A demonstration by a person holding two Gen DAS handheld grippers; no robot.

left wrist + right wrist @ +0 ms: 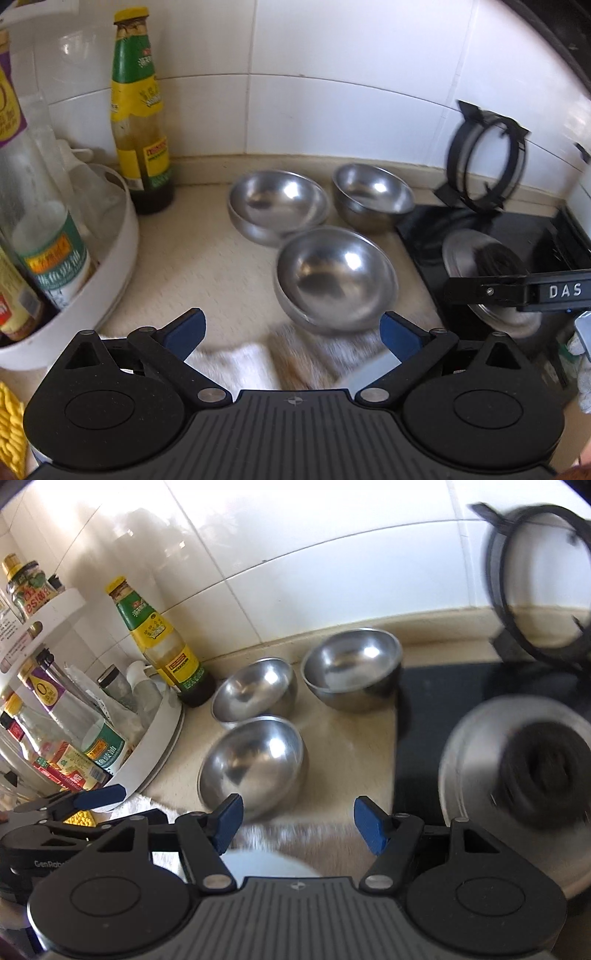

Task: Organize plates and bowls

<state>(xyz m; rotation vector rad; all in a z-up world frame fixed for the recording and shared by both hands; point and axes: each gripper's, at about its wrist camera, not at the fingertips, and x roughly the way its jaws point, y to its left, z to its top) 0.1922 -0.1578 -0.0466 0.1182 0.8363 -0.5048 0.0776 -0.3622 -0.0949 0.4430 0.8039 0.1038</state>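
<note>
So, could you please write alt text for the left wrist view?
Three empty steel bowls sit on a beige counter ahead of the open left gripper. A sauce bottle stands back left; the right gripper reaches in over a black stove.

Three round bowls of plain silvery steel — nearest (pixel 334 280), far left (pixel 279 206), far right (pixel 373 197) — stand on a pale cream stone bench (pixel 207 258). The tall glass sauce bottle (pixel 138 122) at far left has a yellow cap and a green-and-yellow label over dark brown liquid. Wall tiles (pixel 332 74) are glossy white. Each black claw — left (pixel 293 332), right (pixel 299 821) — carries blue pads. The hob (pixel 517 229) at right is black.
</note>
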